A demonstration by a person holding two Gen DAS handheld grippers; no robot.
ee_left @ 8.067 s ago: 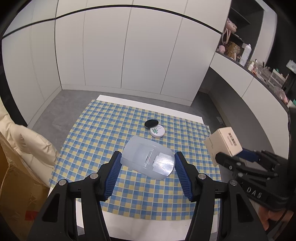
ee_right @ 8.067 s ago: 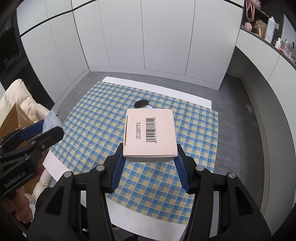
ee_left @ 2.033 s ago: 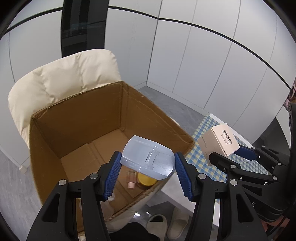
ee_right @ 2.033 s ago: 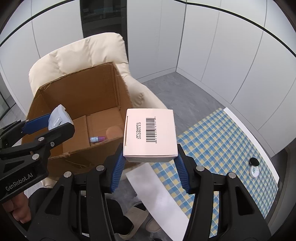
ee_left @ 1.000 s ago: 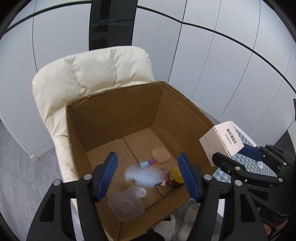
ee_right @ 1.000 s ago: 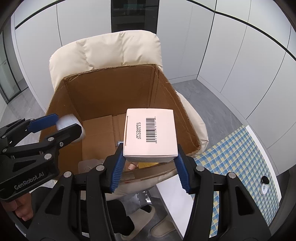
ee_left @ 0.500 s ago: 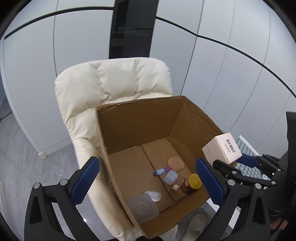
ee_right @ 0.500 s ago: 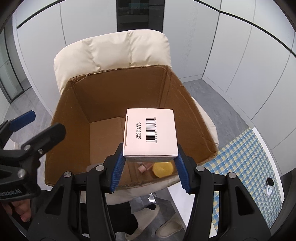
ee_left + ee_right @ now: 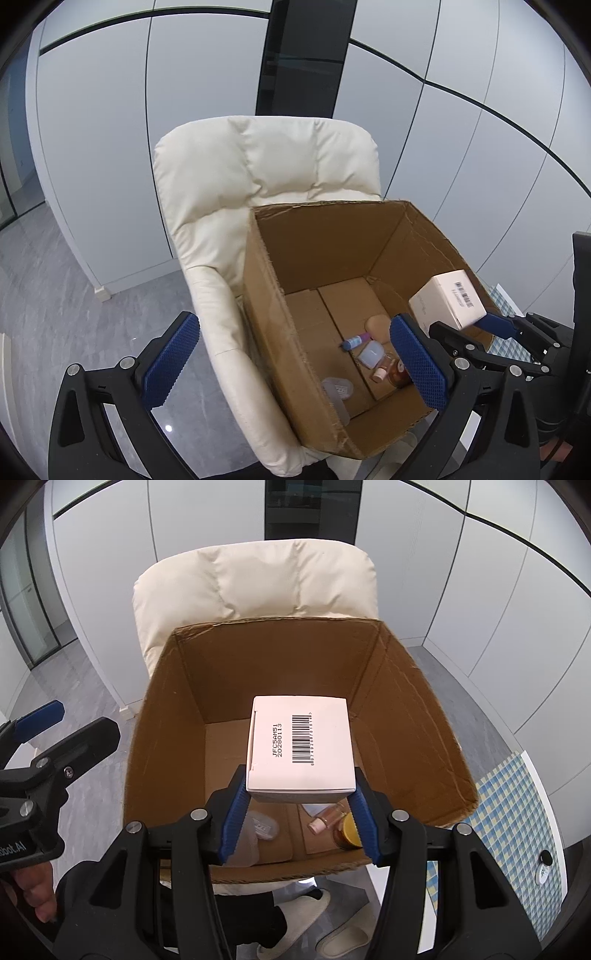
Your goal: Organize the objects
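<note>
Right gripper (image 9: pixel 300 805) clamps white box (image 9: pixel 300 746) between blue pads, barcode up, held above open carton (image 9: pixel 166 716). Left gripper (image 9: pixel 295 363) spread wide, holding nothing, over carton's left wall. Carton sits on cream chair (image 9: pixel 258 166).

A cream padded armchair (image 9: pixel 255 587) with a quilted backrest stands against pale grey wall panels (image 9: pixel 184 92), which run across the back with thin dark seams. A tall dark glass strip (image 9: pixel 306 55) splits the panels behind the chair. The floor is grey marbled tile (image 9: pixel 44 288). At the right edge, a blue-and-yellow checked cloth (image 9: pixel 517 797) covers part of a white worktop (image 9: pixel 397 886), its bare edge showing beside the cloth. Below the chair's front lie pale slippers (image 9: pixel 303 923) on the floor, beside dark trouser legs (image 9: pixel 251 919).
</note>
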